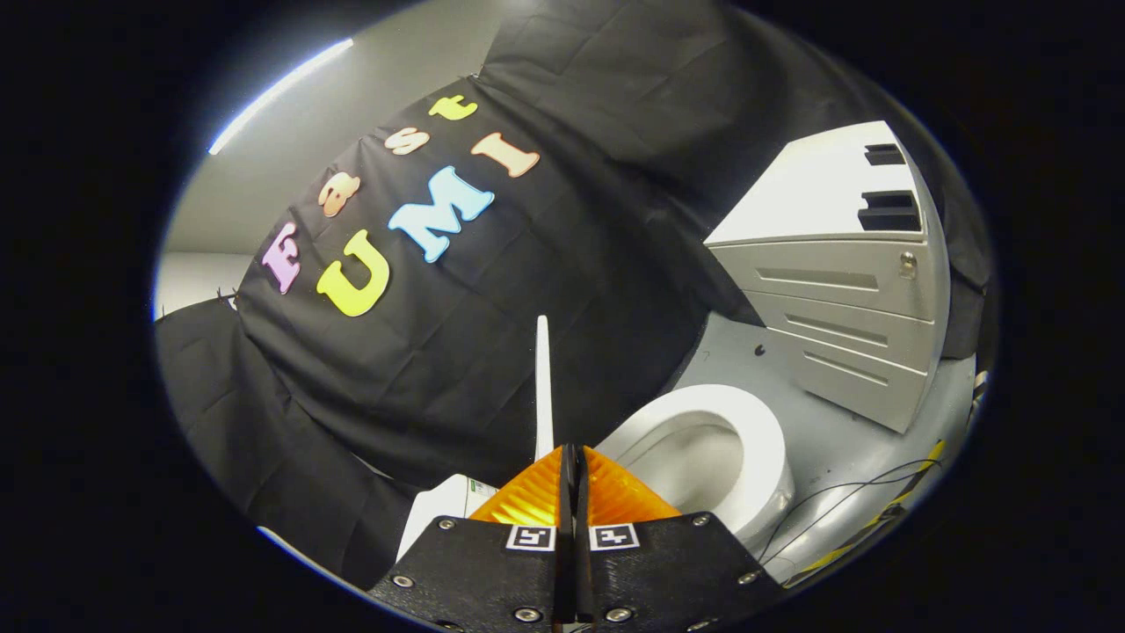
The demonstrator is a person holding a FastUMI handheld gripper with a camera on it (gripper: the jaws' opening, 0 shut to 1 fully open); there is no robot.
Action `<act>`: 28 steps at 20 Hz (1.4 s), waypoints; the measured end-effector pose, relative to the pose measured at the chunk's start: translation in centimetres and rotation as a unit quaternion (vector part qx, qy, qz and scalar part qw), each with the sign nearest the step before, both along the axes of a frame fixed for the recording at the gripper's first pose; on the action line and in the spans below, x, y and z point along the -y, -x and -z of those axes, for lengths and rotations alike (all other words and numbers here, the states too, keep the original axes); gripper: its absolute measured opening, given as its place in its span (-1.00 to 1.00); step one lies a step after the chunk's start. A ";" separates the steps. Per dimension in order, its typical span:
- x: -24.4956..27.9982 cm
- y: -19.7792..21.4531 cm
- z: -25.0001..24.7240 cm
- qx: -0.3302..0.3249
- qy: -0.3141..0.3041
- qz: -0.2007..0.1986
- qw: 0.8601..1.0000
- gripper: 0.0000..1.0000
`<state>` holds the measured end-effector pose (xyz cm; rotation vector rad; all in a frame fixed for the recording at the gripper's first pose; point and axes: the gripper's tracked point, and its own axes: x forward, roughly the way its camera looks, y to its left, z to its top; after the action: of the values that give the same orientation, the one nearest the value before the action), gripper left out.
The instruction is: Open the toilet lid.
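Gripper (571,462) pinched tight on the thin edge of the toilet lid (543,387), standing straight up beside the open bowl (703,448). Probably hard, light, a bit slippery. Best held by that top rim.

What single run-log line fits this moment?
gripper: shut on toilet lid | lid: raised, edge-on | bowl: exposed | cabinet: beyond

The gripper (572,457) is rolled to one side. Its two orange fingers (527,497) are pressed together at the tips, clamped on the thin edge of the white lid (543,387), which rises straight up from between them. The black finger mounts sit close side by side behind the fingers, with hardly a slit between.
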<state>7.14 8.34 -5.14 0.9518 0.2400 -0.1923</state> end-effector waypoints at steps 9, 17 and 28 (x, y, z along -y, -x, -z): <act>-2.5 -0.5 -3.8 0.018 0.068 -0.016 0.997 -1.00; -5.8 -0.8 -7.9 0.037 0.132 -0.038 0.990 -1.00; -11.1 -1.7 -12.3 0.070 0.206 -0.081 0.973 -1.00</act>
<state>8.84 19.48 7.16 0.5276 0.1378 -0.0214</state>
